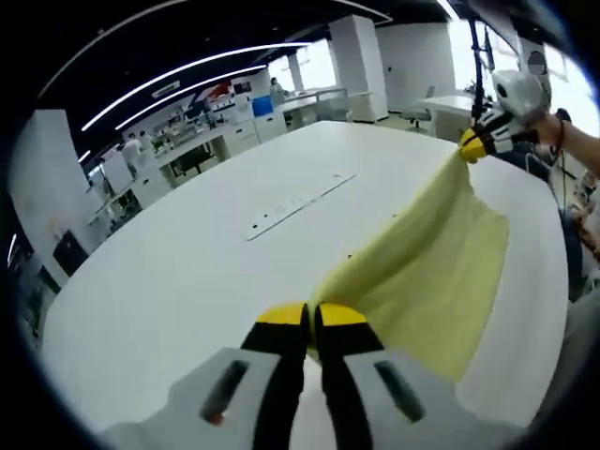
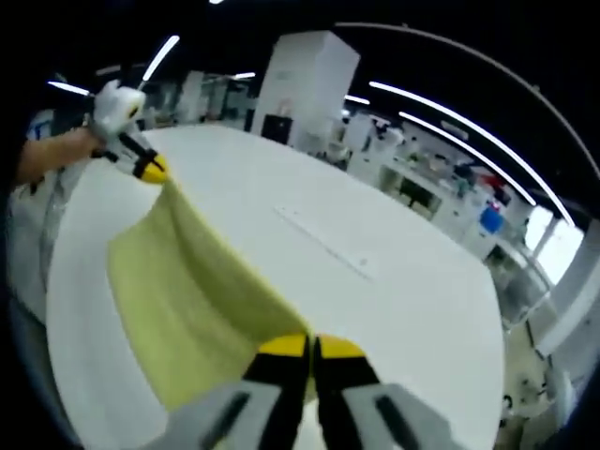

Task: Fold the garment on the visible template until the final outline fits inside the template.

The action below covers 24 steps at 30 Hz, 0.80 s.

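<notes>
A pale yellow garment hangs stretched between my two grippers above a large white table. Its lower edge sags toward the tabletop. My left gripper is shut on one end of the cloth at the bottom of the left gripper view. It also appears at the upper left of the right gripper view. My right gripper is shut on the other end. In the left gripper view it shows at the upper right, held by a hand.
A long flat strip runs along the middle of the table. A person's forearm reaches in behind the far gripper. Desks, a white pillar and other people stand beyond the table's edge.
</notes>
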Each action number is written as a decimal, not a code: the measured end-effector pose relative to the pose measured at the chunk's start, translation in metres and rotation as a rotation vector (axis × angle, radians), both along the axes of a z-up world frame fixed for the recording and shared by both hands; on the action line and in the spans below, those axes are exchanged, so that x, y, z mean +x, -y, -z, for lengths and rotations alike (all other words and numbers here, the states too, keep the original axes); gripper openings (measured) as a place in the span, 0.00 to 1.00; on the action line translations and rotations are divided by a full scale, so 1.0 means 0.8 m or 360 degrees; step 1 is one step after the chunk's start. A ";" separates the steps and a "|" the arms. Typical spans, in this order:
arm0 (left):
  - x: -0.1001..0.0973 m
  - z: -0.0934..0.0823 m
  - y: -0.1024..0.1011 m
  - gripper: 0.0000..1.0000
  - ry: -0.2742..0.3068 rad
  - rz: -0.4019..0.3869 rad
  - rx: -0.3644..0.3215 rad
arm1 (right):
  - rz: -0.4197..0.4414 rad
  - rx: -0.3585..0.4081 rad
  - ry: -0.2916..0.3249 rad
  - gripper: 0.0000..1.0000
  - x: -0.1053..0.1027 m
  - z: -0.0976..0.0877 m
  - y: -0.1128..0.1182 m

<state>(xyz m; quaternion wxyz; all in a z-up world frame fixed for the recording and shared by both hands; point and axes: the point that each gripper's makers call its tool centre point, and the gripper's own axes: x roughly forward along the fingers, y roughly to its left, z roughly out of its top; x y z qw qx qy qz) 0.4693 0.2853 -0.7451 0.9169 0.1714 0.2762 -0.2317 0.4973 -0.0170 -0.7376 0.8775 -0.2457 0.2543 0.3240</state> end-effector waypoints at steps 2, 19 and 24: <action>-0.001 0.007 0.000 0.00 -0.0008 -0.0009 -0.0012 | -0.0009 -0.0017 -0.0017 0.00 0.002 0.009 -0.001; 0.018 0.052 -0.002 0.00 -0.0095 0.0005 -0.0003 | -0.0012 -0.0035 -0.0144 0.00 0.026 0.061 -0.005; 0.031 0.064 -0.005 0.00 -0.0110 0.0010 0.0012 | -0.0017 -0.0049 -0.0167 0.00 0.033 0.071 -0.006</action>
